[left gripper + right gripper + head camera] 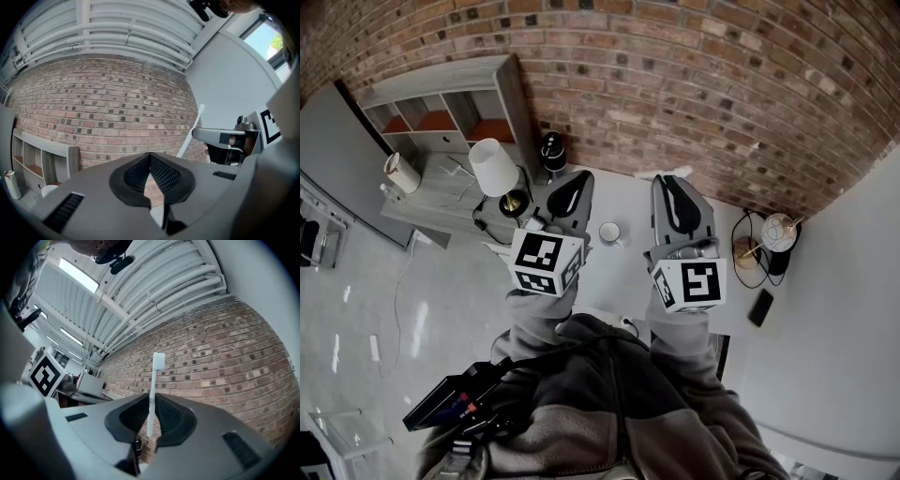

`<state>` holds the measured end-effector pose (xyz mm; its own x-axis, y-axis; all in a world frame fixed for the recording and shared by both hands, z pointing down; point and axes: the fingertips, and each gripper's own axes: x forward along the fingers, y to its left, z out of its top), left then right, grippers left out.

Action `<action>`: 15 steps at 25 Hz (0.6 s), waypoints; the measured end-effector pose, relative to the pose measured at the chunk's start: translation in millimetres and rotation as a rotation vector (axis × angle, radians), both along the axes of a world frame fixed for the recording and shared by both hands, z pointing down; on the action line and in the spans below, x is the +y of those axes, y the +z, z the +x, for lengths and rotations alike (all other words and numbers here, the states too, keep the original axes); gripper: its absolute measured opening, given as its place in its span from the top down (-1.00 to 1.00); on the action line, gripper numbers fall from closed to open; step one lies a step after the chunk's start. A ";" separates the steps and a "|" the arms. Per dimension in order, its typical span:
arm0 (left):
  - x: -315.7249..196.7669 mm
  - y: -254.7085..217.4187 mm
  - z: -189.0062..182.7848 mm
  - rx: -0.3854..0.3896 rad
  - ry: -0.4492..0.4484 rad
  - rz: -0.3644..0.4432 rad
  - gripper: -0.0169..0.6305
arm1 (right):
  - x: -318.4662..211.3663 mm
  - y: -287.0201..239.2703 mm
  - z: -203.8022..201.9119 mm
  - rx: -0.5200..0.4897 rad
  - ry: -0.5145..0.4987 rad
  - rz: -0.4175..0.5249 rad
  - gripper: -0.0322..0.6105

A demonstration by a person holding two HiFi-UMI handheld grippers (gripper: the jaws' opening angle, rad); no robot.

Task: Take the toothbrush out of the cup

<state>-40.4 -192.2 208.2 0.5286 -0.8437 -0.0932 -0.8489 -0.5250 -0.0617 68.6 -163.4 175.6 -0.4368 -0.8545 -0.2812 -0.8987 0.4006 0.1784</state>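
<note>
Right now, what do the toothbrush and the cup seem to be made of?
The toothbrush looks like smooth white plastic: thin, straight, slightly translucent handle. The cup seems glazed white ceramic by its thick pale rim, though it shows too small to be sure.

- No words, brand names or numbers are showing legibly anywhere.
- The marker cube (546, 262) on the left gripper (572, 187) and the marker cube (689, 284) on the right gripper (673, 192) are showing only black-and-white square code patterns, not letters.
</note>
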 end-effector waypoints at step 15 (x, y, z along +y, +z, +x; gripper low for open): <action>-4.2 -5.2 3.7 -0.006 0.001 0.018 0.93 | -7.9 -4.9 1.7 -0.011 -0.003 0.014 0.77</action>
<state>-36.7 -196.4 203.1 0.5297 -0.8417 -0.1046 -0.8481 -0.5243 -0.0763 70.3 -171.3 170.7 -0.4359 -0.8493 -0.2977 -0.8995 0.4005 0.1744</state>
